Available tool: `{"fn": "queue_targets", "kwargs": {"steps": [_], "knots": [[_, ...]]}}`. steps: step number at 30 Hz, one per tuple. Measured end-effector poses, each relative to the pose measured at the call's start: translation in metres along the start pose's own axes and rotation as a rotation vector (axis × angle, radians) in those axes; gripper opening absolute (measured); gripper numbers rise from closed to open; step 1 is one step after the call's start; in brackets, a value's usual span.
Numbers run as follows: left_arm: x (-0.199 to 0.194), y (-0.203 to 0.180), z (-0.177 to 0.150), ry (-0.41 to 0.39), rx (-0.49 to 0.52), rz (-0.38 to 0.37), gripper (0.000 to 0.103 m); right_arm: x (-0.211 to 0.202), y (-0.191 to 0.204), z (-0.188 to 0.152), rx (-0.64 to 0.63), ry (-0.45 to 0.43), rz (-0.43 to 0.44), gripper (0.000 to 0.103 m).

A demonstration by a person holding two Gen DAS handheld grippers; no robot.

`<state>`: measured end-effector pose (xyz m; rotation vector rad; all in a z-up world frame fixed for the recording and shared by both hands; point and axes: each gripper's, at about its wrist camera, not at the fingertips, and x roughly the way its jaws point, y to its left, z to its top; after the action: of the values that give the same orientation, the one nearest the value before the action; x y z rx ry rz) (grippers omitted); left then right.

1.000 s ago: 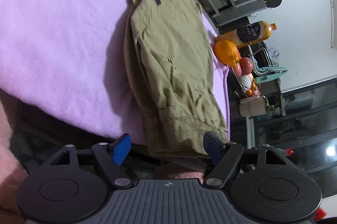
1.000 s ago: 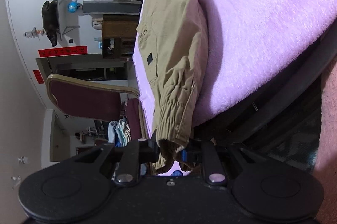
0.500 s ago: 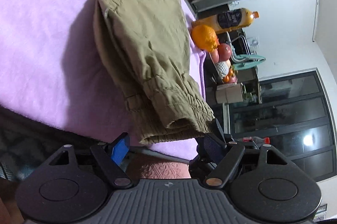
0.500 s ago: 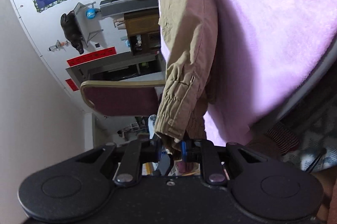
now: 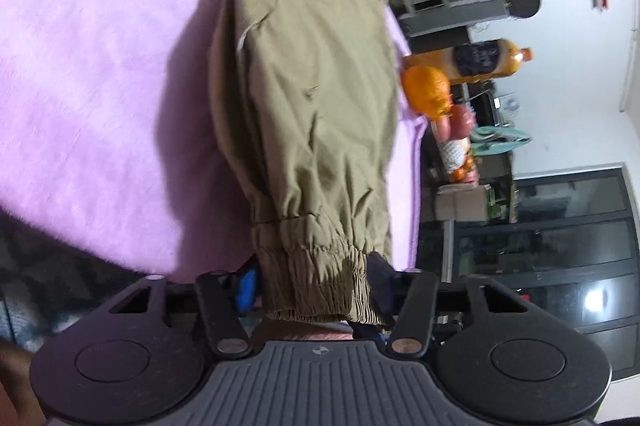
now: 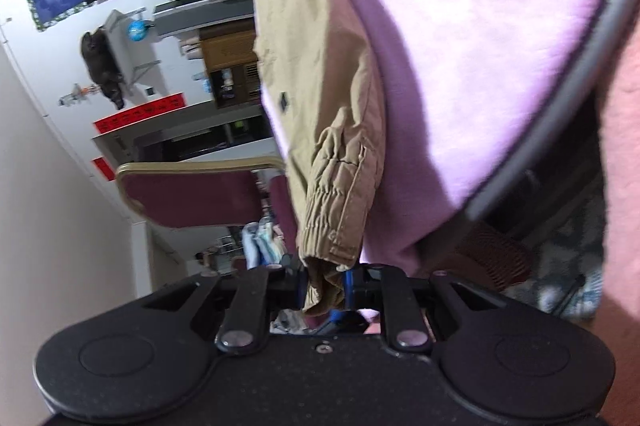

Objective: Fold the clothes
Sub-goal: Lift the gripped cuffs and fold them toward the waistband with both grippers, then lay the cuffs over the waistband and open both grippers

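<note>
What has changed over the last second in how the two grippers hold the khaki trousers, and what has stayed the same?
The left gripper has closed in around the trousers' elastic cuff, which it earlier only faced with open jaws. The right gripper stays clamped on the cuff, lifted higher off the pink blanket. The waistband end remains lying on the blanket.

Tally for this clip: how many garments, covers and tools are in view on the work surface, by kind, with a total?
Khaki trousers: 1
Pink fleece cover: 1
Tools: 2, the left tool with the elastic cuff between its fingers, the right tool shut on the cuff edge
Total: 4
</note>
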<state>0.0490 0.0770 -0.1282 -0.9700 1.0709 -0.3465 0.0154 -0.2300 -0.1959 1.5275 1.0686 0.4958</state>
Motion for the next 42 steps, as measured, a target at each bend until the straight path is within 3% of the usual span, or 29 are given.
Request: {"fn": "queue_targets", "kwargs": {"steps": [3, 4, 5, 8, 10, 12, 13, 14, 19, 22, 26, 30, 37, 42], "knots": [[0.002, -0.001, -0.001, 0.011, 0.030, 0.046, 0.025, -0.002, 0.009, -0.001, -0.075, -0.017, -0.067, 0.024], [0.002, -0.002, -0.002, 0.008, 0.042, 0.054, 0.021, -0.003, 0.013, -0.002, -0.113, -0.024, -0.093, 0.032], [0.001, -0.002, -0.002, 0.005, 0.054, 0.061, 0.020, -0.005, 0.017, -0.003, -0.153, -0.033, -0.117, 0.040], [-0.003, -0.004, -0.003, -0.013, 0.081, 0.057, 0.018, -0.009, 0.029, -0.005, -0.255, -0.069, -0.178, 0.052], [-0.006, -0.003, -0.004, -0.020, 0.085, 0.049, 0.018, -0.012, 0.037, -0.006, -0.307, -0.097, -0.224, 0.052], [-0.007, -0.002, -0.004, -0.018, 0.084, 0.053, 0.018, -0.014, 0.043, -0.009, -0.347, -0.116, -0.273, 0.047], [-0.006, -0.002, -0.005, -0.011, 0.083, 0.060, 0.017, -0.014, 0.047, -0.012, -0.378, -0.127, -0.307, 0.026], [-0.007, -0.003, -0.007, 0.000, 0.083, 0.073, 0.017, -0.015, 0.051, -0.014, -0.409, -0.138, -0.341, 0.021], [-0.019, -0.013, -0.021, 0.031, 0.113, 0.132, 0.015, -0.018, 0.074, -0.033, -0.473, -0.138, -0.448, 0.019], [-0.034, -0.026, -0.036, 0.024, 0.160, 0.155, 0.015, -0.032, 0.082, -0.045, -0.426, -0.104, -0.449, 0.019], [-0.049, -0.041, -0.051, 0.018, 0.212, 0.189, 0.015, -0.042, 0.088, -0.062, -0.462, -0.097, -0.468, 0.019], [-0.045, -0.052, -0.042, 0.005, 0.218, 0.225, 0.015, -0.038, 0.093, -0.061, -0.466, -0.125, -0.478, 0.019], [-0.051, -0.083, -0.016, -0.052, 0.234, 0.204, 0.019, -0.034, 0.128, -0.043, -0.450, -0.184, -0.396, 0.023], [-0.049, -0.126, 0.013, -0.149, 0.376, 0.238, 0.026, -0.015, 0.164, -0.021, -0.476, -0.240, -0.346, 0.025]]}}
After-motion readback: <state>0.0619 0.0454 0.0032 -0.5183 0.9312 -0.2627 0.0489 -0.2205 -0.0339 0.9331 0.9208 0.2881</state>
